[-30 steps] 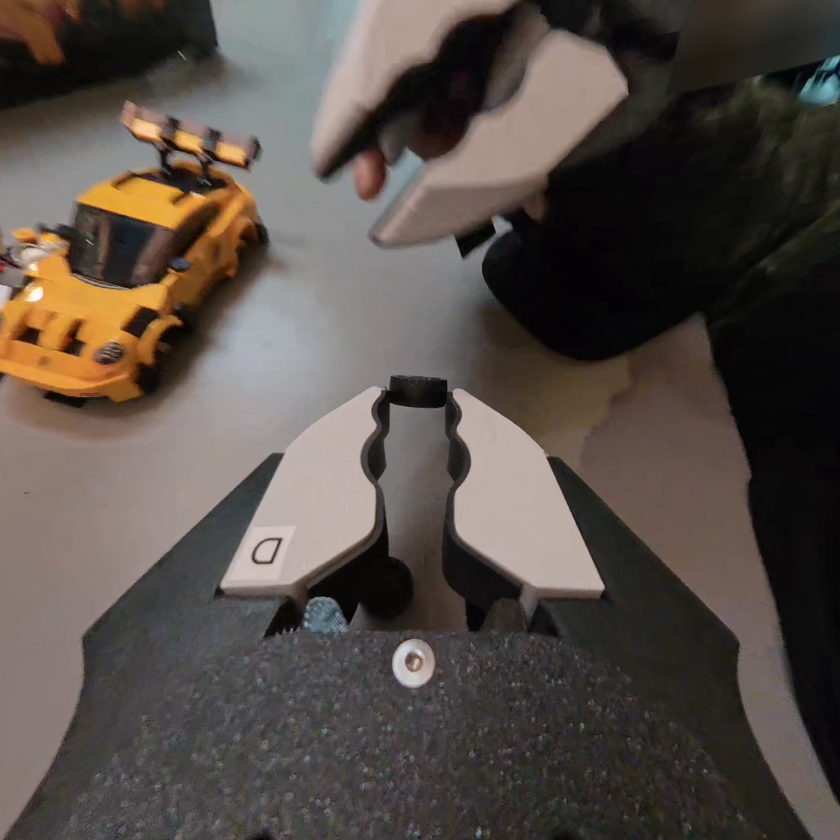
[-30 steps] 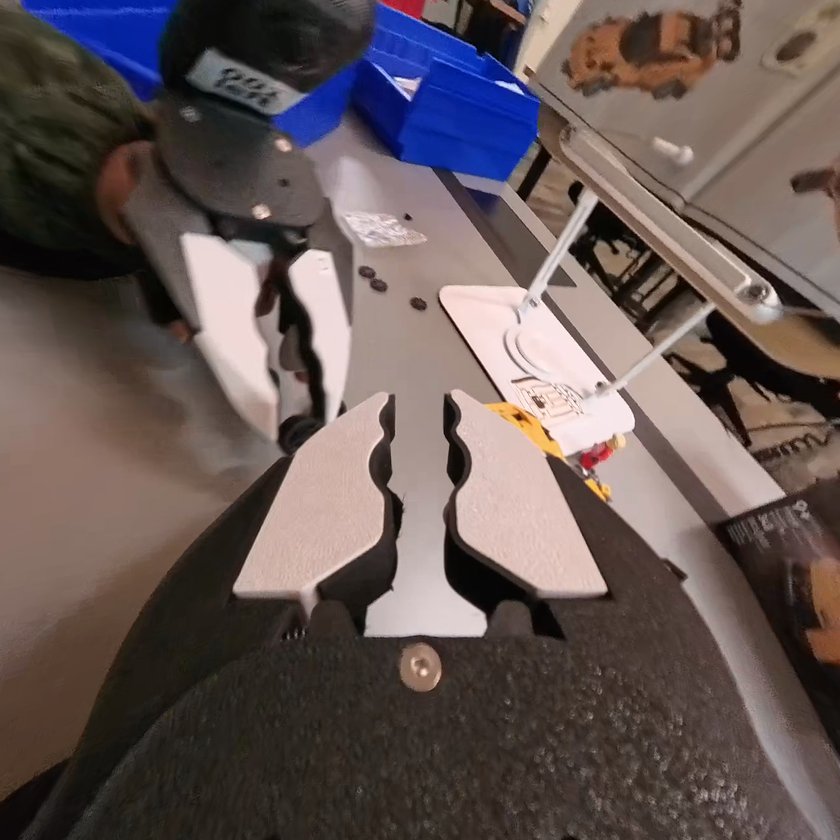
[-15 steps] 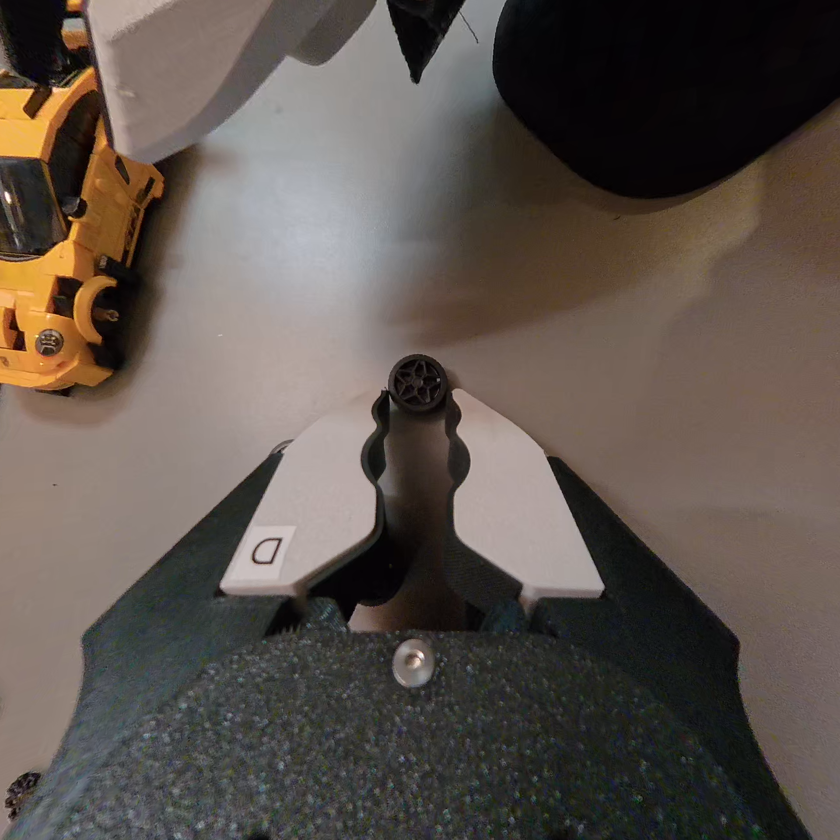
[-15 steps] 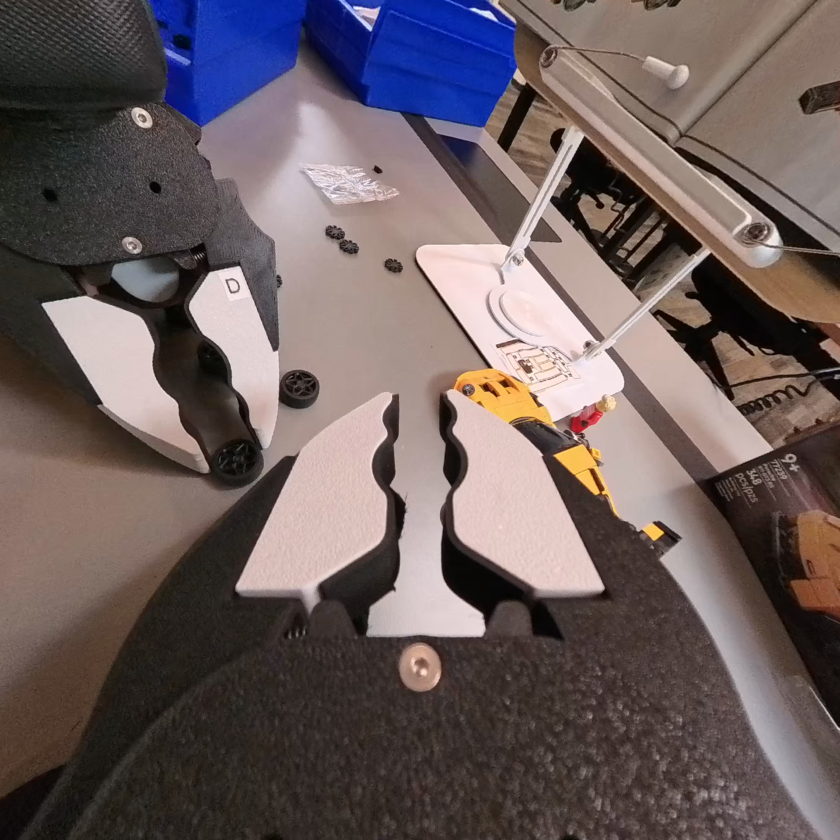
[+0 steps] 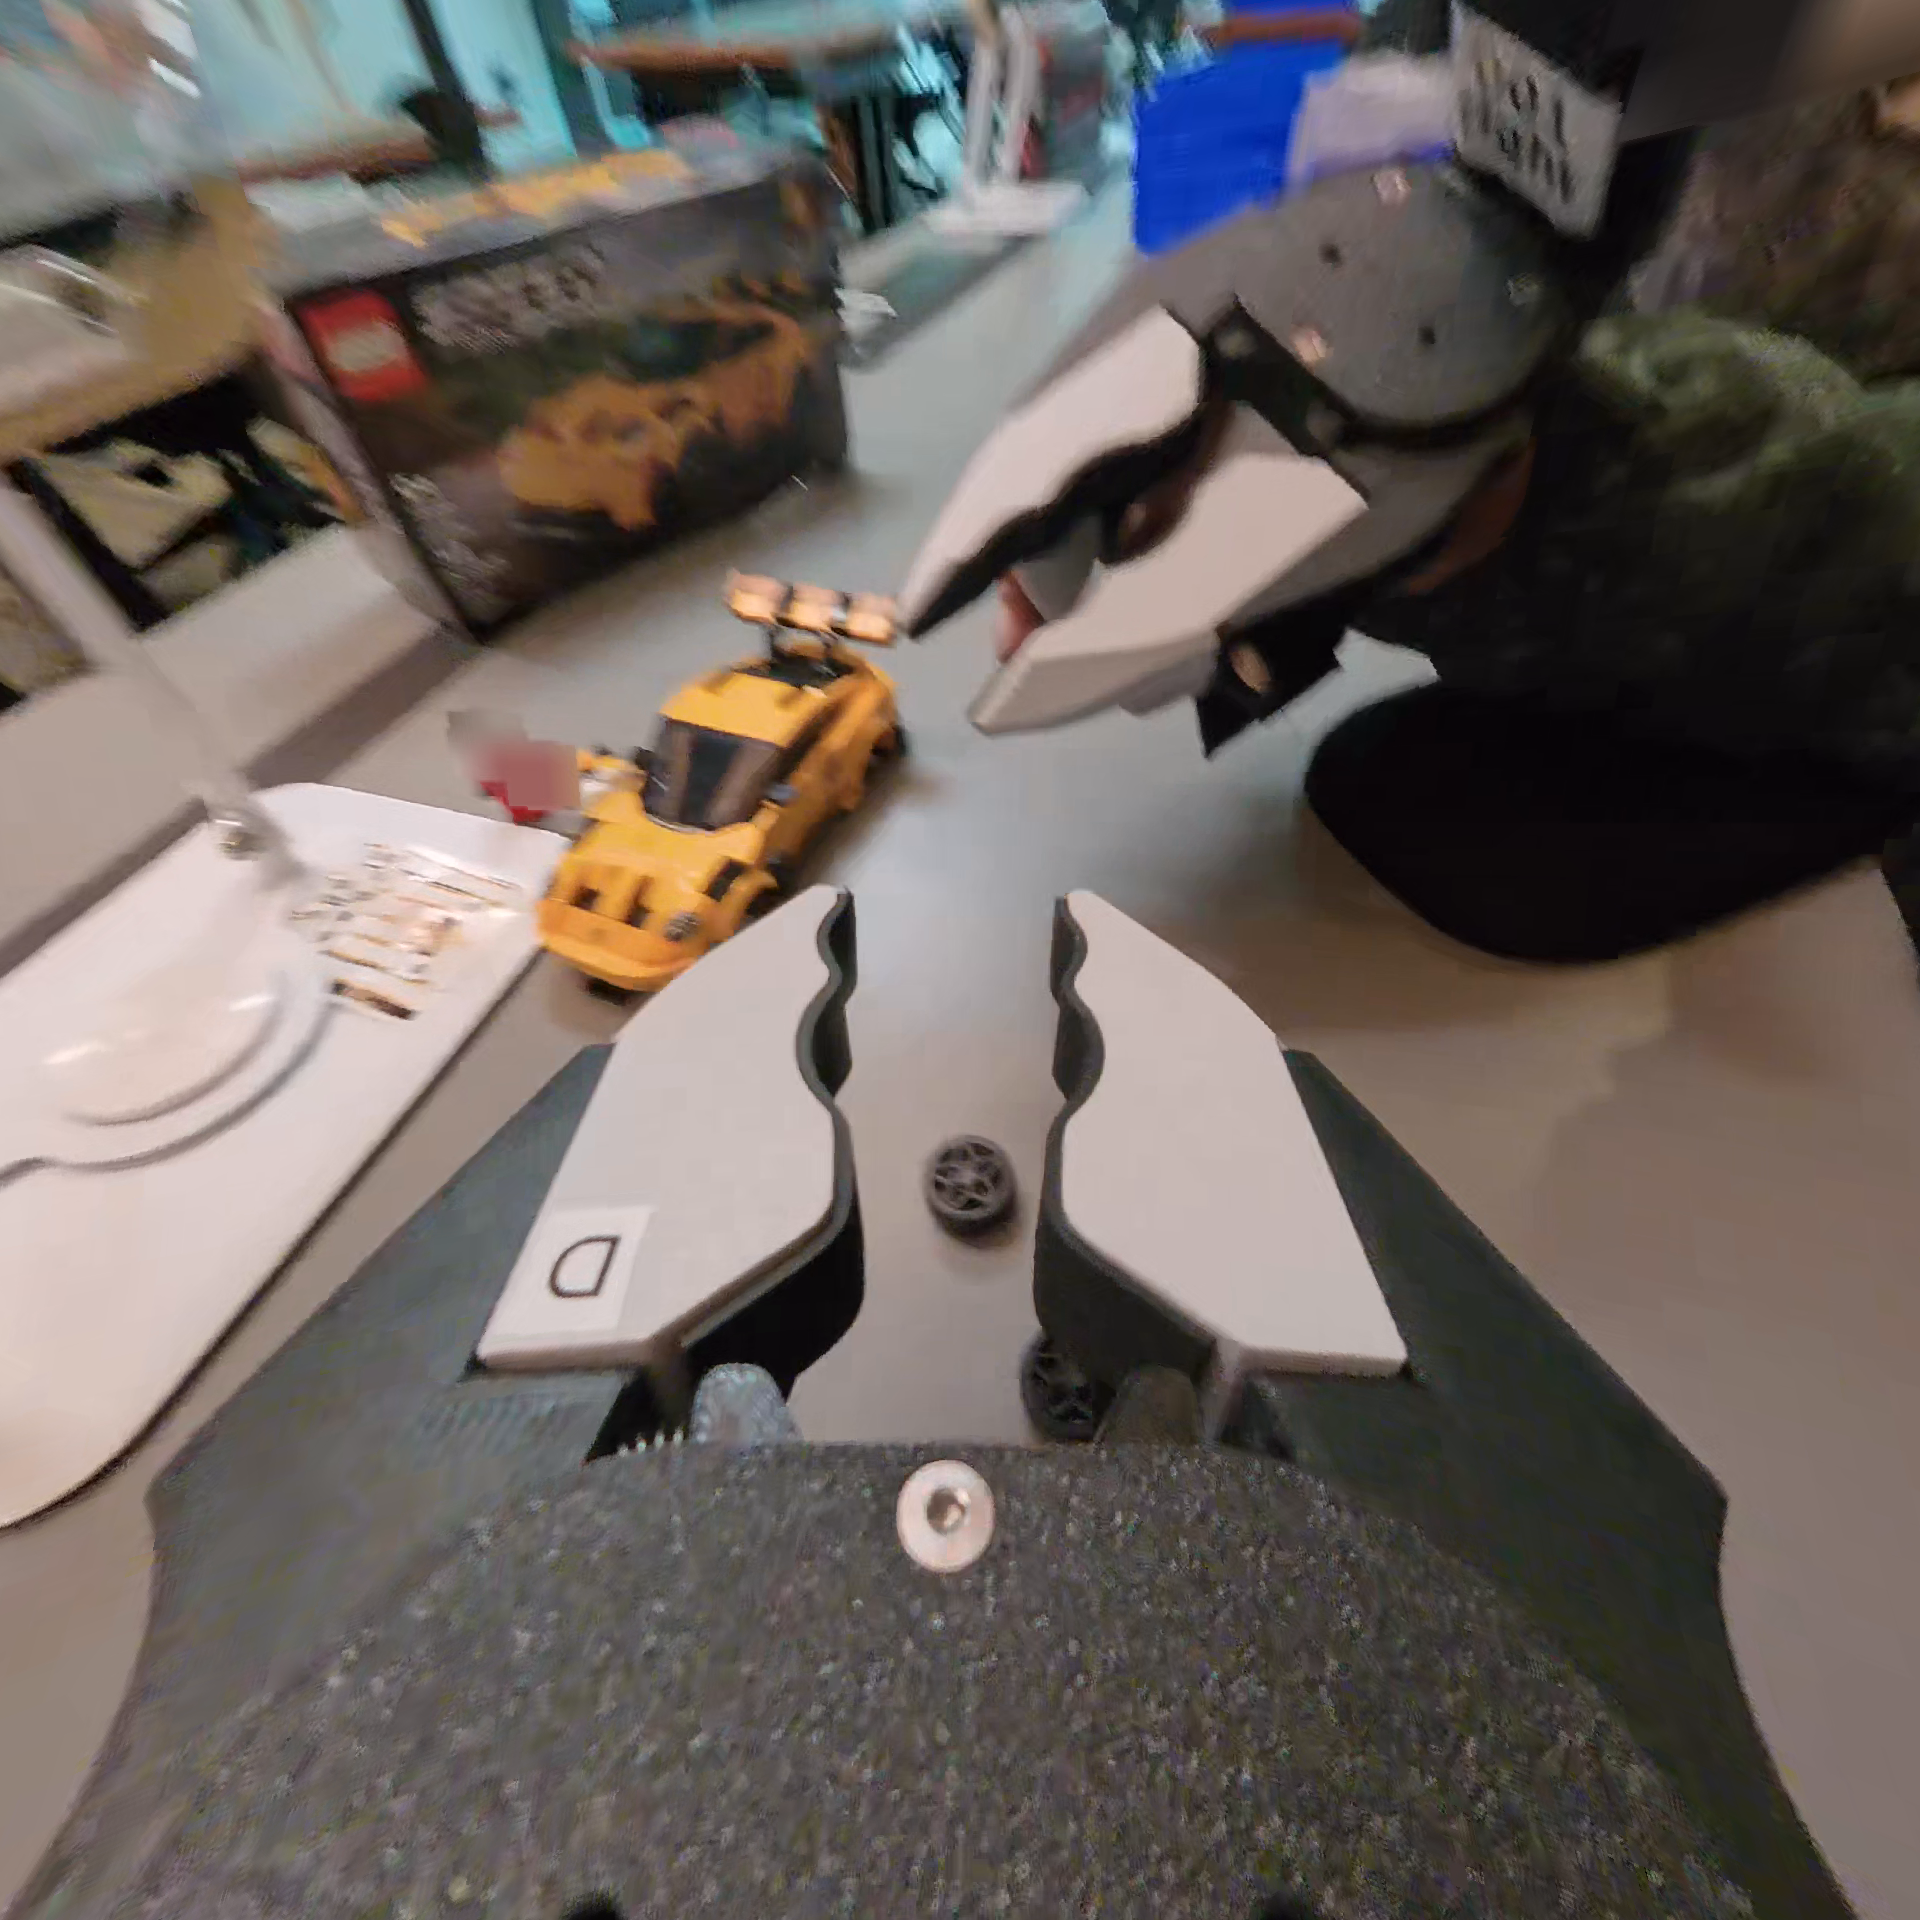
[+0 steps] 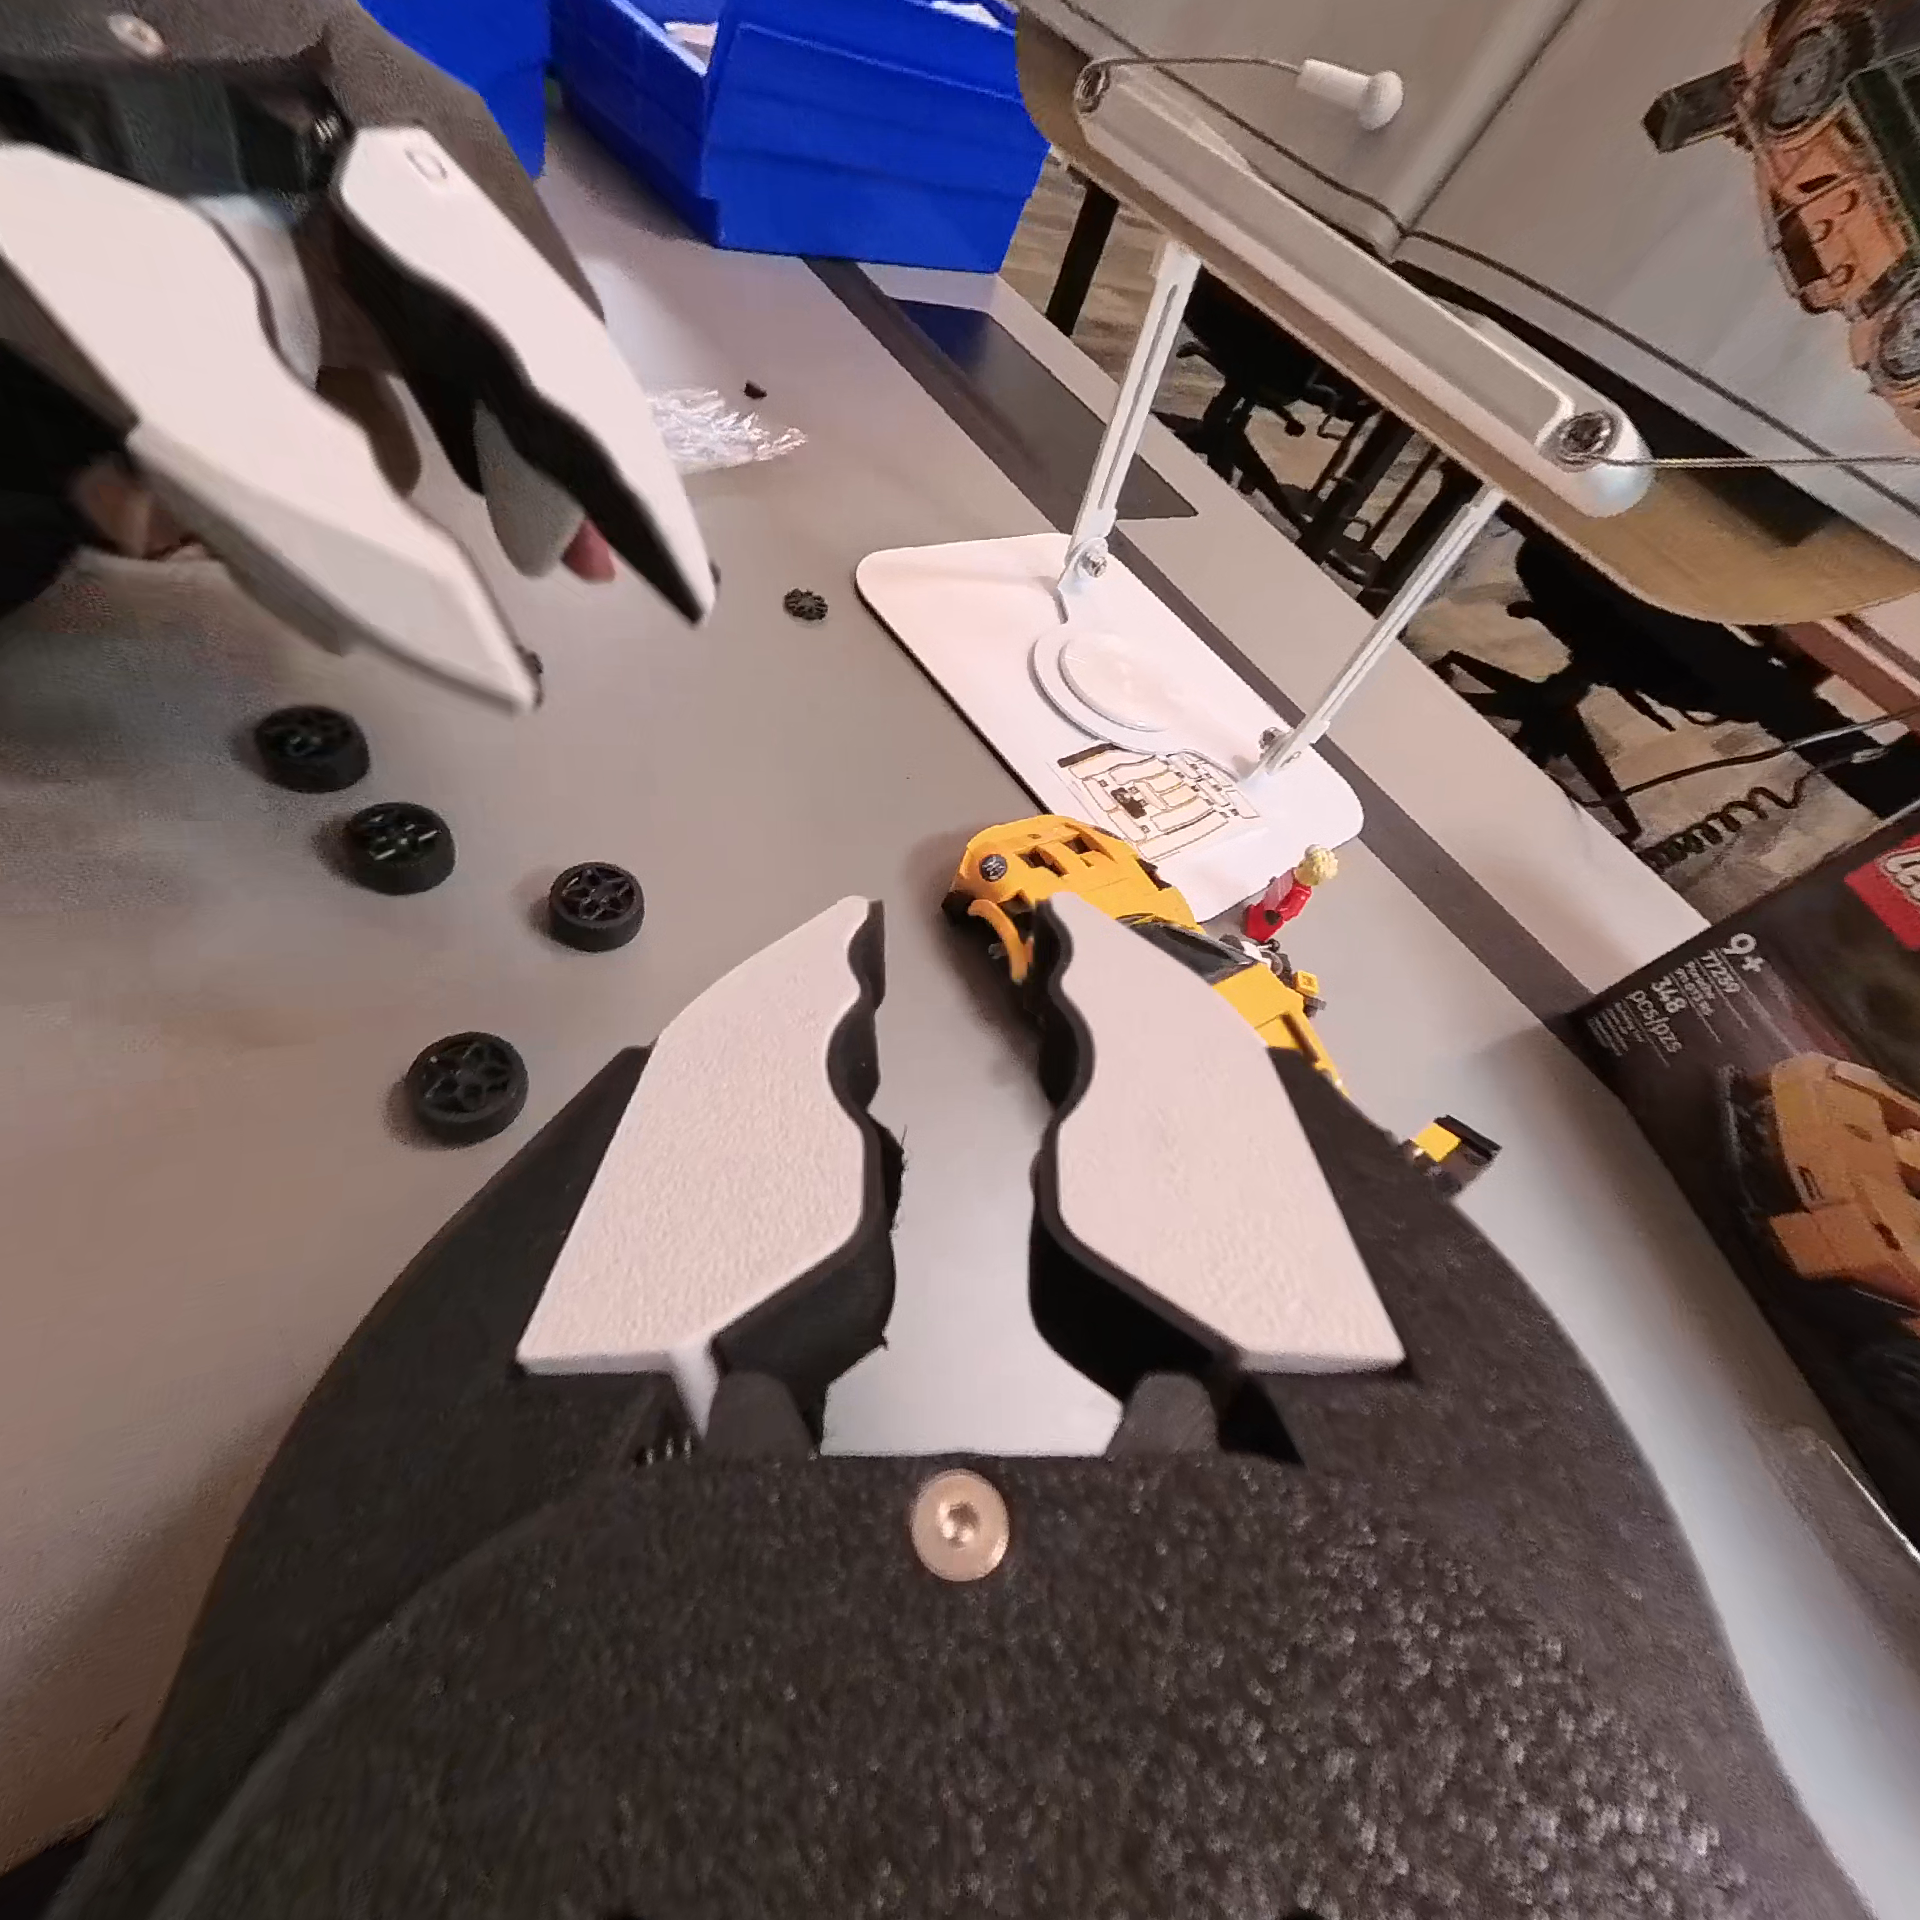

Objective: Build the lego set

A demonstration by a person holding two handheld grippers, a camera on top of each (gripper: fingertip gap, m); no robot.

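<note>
Left gripper (image 5: 951, 909) jaws spread wide, empty, above a black wheel (image 5: 968, 1183) on the tabletop (image 5: 1455, 1143); right gripper (image 6: 961, 920) jaws parted, empty.

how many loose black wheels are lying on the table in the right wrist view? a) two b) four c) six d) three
b) Four black wheels lie loose on the grey table to the left of the right tool: one at, one at, one at and one at; the small piece farther back is a flat gear-like part, not a wheel.
</note>
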